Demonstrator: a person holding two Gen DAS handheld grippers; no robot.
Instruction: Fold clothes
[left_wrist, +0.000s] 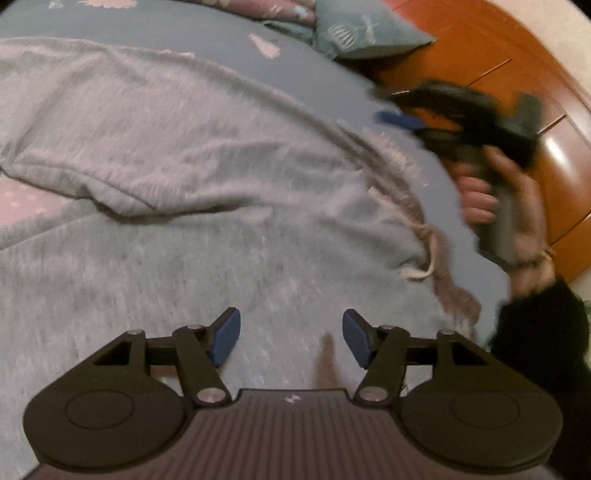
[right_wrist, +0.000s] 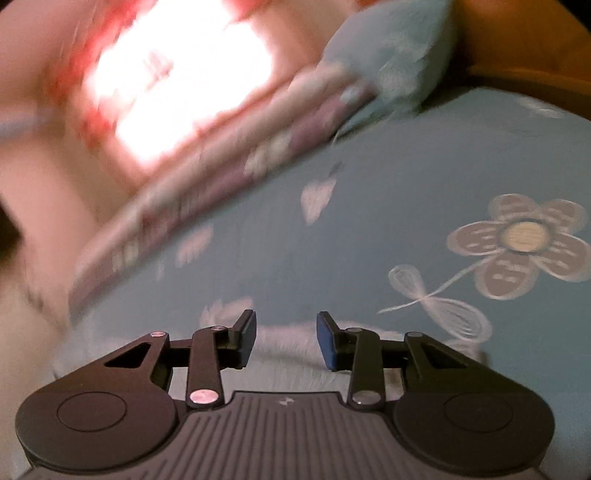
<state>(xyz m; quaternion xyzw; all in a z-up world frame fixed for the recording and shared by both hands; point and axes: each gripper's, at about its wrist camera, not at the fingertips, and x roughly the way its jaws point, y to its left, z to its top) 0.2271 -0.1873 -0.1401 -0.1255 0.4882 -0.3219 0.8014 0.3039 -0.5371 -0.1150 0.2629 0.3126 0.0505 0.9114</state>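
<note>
A grey knit garment (left_wrist: 177, 155) with a drawstring (left_wrist: 424, 258) lies spread over the blue flowered bed sheet (left_wrist: 229, 26). My left gripper (left_wrist: 291, 338) hovers just above the garment's near part, open and empty. In the left wrist view the right gripper (left_wrist: 402, 120) is blurred, held in a hand beyond the garment's right edge, above the bed's side. In the right wrist view my right gripper (right_wrist: 286, 341) is open and empty, over a pale grey edge of the garment (right_wrist: 288, 334) and the sheet (right_wrist: 388, 177).
A teal pillow (left_wrist: 362, 29) (right_wrist: 399, 44) and a purple patterned quilt (right_wrist: 229, 155) lie at the bed's far end. Orange wooden floor (left_wrist: 480, 55) runs along the bed's right side. The right wrist view is motion-blurred, with a bright glare at upper left.
</note>
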